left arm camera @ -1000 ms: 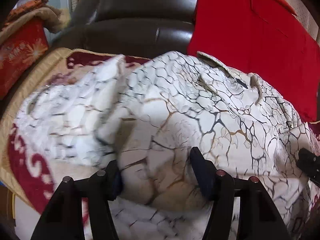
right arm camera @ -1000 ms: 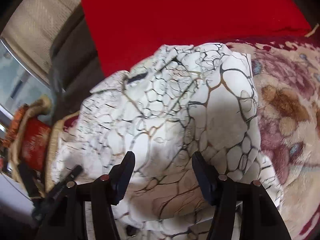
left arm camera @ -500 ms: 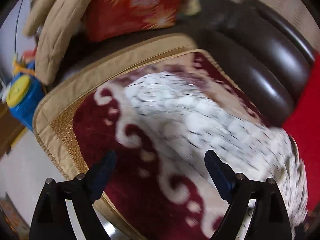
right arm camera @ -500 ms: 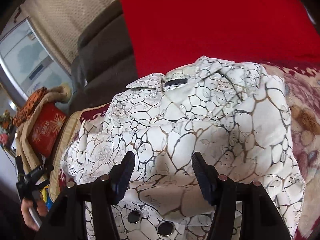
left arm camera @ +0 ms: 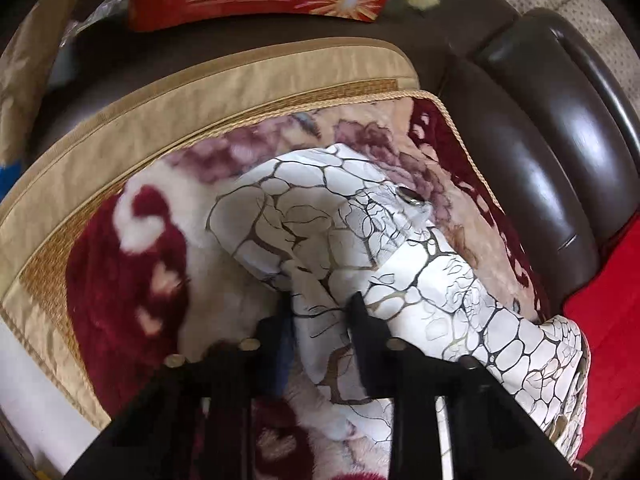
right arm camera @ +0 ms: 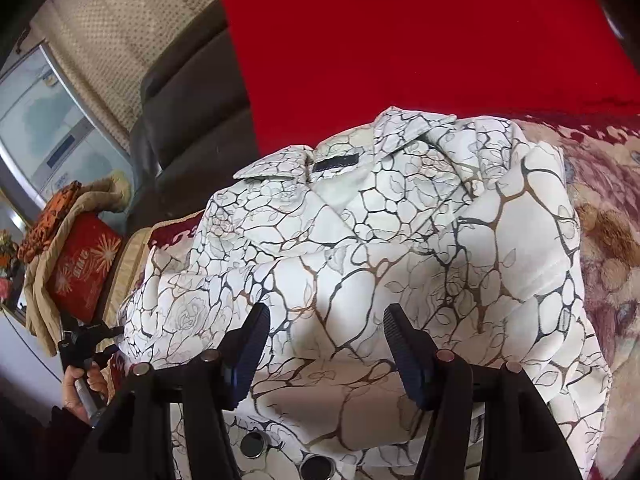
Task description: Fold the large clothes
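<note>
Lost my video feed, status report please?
Left gripper shut on jacket sleeve. Right gripper open over jacket. Nothing in the way.

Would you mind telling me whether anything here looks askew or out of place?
Nothing is damaged or spilled. The jacket lies rumpled rather than flat, and its sleeve trails out crooked onto the blanket, pinched in the left gripper.

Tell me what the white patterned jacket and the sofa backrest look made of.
Jacket: apparently thin woven cloth, matte, with a printed crackle pattern; it creases sharply and bunches in the left gripper. Sofa backrest: probably leather or imitation leather, dark brown, smooth, with glossy highlights on its padded rolls.
</note>
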The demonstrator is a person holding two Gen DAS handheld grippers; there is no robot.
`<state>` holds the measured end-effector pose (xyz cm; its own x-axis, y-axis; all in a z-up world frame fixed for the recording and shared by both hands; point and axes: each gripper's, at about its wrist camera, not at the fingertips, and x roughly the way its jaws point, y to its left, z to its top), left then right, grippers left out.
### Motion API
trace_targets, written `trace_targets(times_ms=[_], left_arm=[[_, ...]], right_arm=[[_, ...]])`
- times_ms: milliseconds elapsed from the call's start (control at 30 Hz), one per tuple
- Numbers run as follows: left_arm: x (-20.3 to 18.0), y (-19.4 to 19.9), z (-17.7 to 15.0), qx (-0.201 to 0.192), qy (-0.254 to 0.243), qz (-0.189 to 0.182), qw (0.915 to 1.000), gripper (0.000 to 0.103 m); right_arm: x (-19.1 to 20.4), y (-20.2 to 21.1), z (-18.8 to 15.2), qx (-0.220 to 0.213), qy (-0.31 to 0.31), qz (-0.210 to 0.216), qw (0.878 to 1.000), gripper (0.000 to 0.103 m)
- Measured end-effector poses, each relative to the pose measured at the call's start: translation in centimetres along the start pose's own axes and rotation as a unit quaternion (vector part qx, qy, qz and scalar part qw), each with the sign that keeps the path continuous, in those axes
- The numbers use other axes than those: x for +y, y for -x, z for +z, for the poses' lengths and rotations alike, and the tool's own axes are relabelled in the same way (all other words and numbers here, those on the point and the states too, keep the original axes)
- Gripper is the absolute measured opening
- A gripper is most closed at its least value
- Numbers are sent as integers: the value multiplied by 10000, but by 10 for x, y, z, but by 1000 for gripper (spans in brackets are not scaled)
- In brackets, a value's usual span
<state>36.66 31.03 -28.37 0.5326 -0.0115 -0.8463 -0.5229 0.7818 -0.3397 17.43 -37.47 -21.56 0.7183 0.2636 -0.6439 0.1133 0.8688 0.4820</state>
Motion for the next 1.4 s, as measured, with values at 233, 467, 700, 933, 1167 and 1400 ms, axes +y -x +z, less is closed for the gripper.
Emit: trace_targets(times_ms=[233, 467, 700, 933, 1167, 1400], left_arm=[[-78, 62, -6, -647, -1265, -231, 9896, 7], [-231, 165, -79, -1174, -3265, -1085, 9316, 6], [-342, 228, -205, -774, -4861, -2106, 8446, 7], [-354, 216, -250, -545, -5245, -2335, 8169, 83], [-323, 143, -214, -670, -4787, -913, 8706, 83], [-270, 73, -205, -555, -4602, 299, 8856, 83]], right_arm=[[-14, 20, 8, -321, -169, -56, 9993, 63], [-46, 47, 21, -659, -697, 0, 9954, 63], [-78, 72, 32, -935, -1220, 135, 9880, 63], [-103, 84, 38, -1025, -1642, 425, 9802, 74], [-94, 71, 40, -768, -1514, 658, 9833, 74], [-39, 35, 32, 59, -477, 1018, 9936, 68]])
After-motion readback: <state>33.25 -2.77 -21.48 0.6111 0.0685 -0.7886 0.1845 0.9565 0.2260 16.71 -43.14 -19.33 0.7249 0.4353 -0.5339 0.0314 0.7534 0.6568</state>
